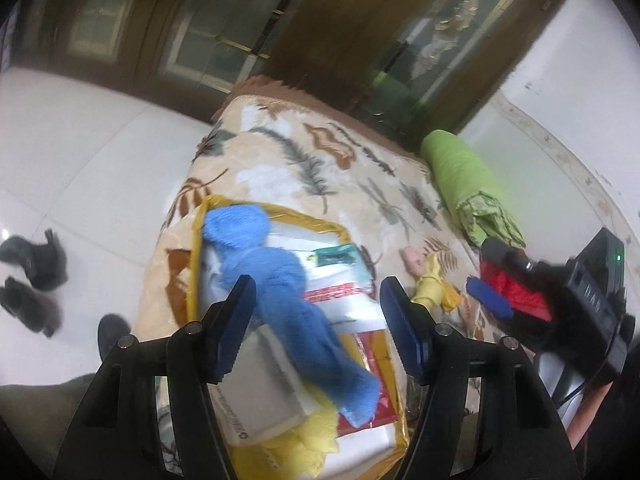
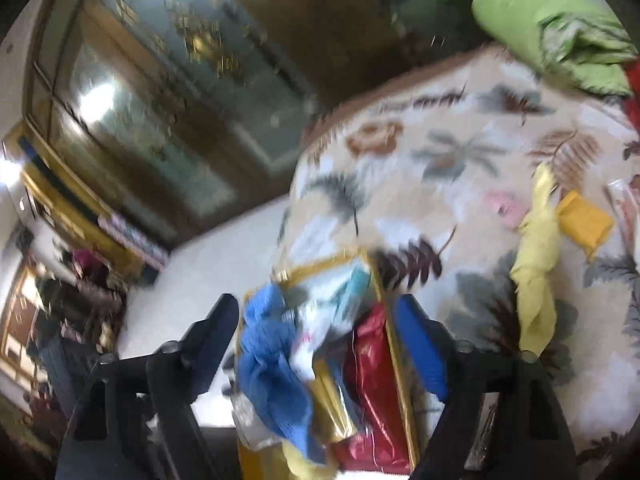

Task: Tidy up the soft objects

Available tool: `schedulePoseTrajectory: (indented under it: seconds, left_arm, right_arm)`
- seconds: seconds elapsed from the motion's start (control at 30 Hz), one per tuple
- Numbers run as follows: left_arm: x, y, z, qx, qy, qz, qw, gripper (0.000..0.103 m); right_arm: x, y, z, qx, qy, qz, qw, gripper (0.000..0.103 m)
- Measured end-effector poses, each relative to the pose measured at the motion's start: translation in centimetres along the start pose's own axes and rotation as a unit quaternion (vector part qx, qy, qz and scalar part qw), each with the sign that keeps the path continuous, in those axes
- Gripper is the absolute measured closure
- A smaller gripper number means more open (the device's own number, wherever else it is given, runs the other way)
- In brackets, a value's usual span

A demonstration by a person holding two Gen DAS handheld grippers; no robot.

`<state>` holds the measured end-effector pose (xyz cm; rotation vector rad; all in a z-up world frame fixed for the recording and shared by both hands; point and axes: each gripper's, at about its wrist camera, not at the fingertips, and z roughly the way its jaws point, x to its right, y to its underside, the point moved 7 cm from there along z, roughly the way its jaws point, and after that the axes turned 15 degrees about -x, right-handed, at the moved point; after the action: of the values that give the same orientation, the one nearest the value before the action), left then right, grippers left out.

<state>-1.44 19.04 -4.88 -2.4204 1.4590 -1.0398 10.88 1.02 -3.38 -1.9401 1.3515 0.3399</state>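
Two views are showing a leaf-patterned cream blanket (image 1: pixel 320 160) covering the surface. In the left view, the left gripper (image 1: pixel 316 320) is hanging spread over a gold-rimmed box (image 1: pixel 280 216) holding a blue knitted cloth (image 1: pixel 280 280); a rolled green cloth (image 1: pixel 464 176) is lying far right. In the right view, the right gripper (image 2: pixel 320 344) is gaping above the box, a yellow cloth (image 2: pixel 536 264) lying to its right.

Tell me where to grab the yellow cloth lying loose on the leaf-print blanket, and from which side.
Grip the yellow cloth at its bunched middle, coming straight down from above with the right gripper. It lies in a long narrow strip on the leaf-print blanket, so jaws set across its width should gather most of it.
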Motion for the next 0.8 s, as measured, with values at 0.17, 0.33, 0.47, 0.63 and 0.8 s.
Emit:
schedulePoseTrajectory:
  seconds: [0.17, 0.33, 0.47, 0.63, 0.8]
  left_arm:
    - [2.8, 0.6, 0.4, -0.004, 0.006, 0.035, 0.9994, 0.038]
    - [6.2, 1.4, 1.8, -0.026, 0.022, 0.072, 0.9968, 0.038]
    - [8.3, 2.4, 3.3, -0.048, 0.012, 0.106, 0.9931, 0.038]
    - [9.5, 3.2, 4.8, -0.073, 0.014, 0.119, 0.9902, 0.038]
    - [10.4, 3.6, 6.1, -0.098, 0.022, 0.125, 0.9871, 0.038]
  right_arm:
    - [3.3, -1.9, -3.9, 0.040, -0.014, 0.063, 0.997, 0.022]
    - [8.5, -4.3, -6.8, 0.067, 0.019, 0.127, 0.989, 0.022]
    - [12.9, -4.6, -5.4, 0.045, 0.067, 0.170, 0.982, 0.022]
    - [18.1, -2.8, -1.3, -0.048, 0.052, 0.260, 0.963, 0.022]
    - [19.0, -4.4, 1.2, -0.097, 0.093, 0.244, 0.960, 0.022]
